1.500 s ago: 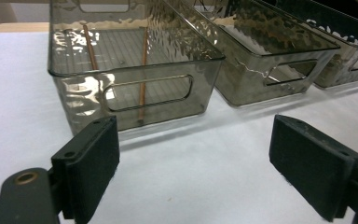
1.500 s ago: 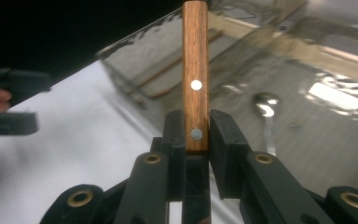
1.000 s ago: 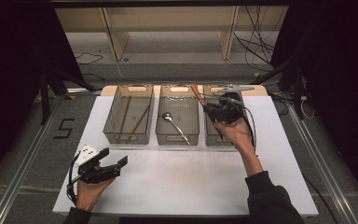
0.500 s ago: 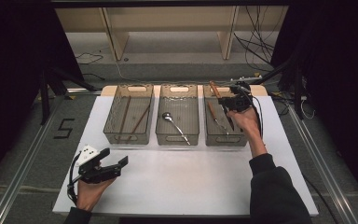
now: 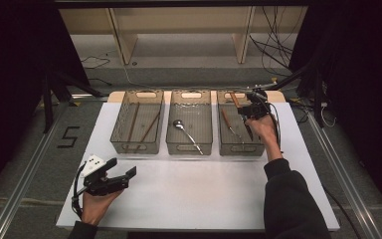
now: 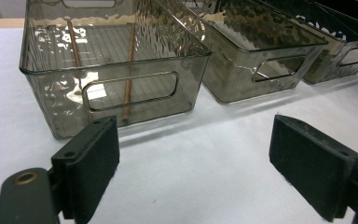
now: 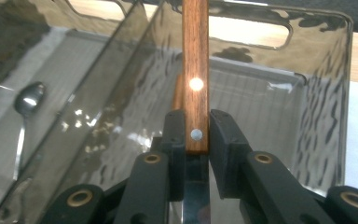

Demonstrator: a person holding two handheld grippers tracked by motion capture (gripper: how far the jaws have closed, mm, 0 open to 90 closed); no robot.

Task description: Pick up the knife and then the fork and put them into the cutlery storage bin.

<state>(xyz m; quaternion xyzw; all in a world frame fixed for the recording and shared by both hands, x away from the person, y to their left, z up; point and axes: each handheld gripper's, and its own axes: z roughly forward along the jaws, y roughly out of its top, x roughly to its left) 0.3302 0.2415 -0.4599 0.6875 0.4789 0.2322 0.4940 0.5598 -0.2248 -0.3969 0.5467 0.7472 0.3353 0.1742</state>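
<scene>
Over the right bin (image 5: 238, 144), at two o'clock, the right gripper (image 5: 248, 110) clamps a knife (image 7: 196, 70), not yet released; the left gripper (image 5: 122, 177) idles, jaws apart.

a lab: dark curtains (image 5: 10, 74), floor rails (image 5: 25, 174), loose cables (image 5: 273, 50).

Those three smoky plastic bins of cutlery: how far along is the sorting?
Done: brown chopsticks in the left bin, a steel spoon in the middle bin. In hand: the right gripper clamps a wooden-handled knife over the right bin. Left: releasing it; the left gripper waits open.
</scene>
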